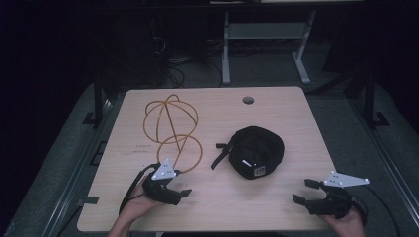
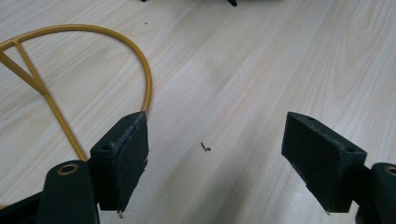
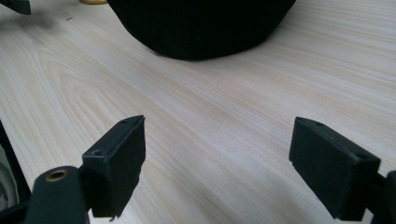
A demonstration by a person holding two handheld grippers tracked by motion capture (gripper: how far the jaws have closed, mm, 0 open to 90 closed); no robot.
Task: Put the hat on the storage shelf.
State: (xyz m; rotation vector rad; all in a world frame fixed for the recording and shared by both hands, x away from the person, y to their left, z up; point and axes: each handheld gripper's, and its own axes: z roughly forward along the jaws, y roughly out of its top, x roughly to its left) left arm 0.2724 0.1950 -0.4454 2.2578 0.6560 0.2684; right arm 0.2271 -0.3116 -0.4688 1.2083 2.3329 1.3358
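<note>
Pale wood worktop (image 1: 276, 197) carries a black cap (image 1: 257, 150) at centre right of the high view and a yellow wire frame (image 1: 173, 131) at upper left of centre, its near loop ending just beside the left tongs (image 1: 174, 189). Both tongs stand wide open and hold nothing; the right tongs (image 1: 302, 191) sit at lower right, apart from the cap.

The frame looks light and springy, so a pinch on one thin wire could let it twist, roll or skid across the smooth wood. The cap is soft; a grip on its crown may only crumple it, and its loose strap (image 1: 222, 153) could snag on the frame if the two are brought together.

The left gripper view shows the wire (image 2: 148, 79) running down to the left pad (image 2: 122, 158), seemingly passing behind it, plus a dark speck (image 2: 205, 147) on the wood. The right gripper view shows the cap's edge (image 3: 201, 28) resting on the worktop, ahead of the open jaws.
</note>
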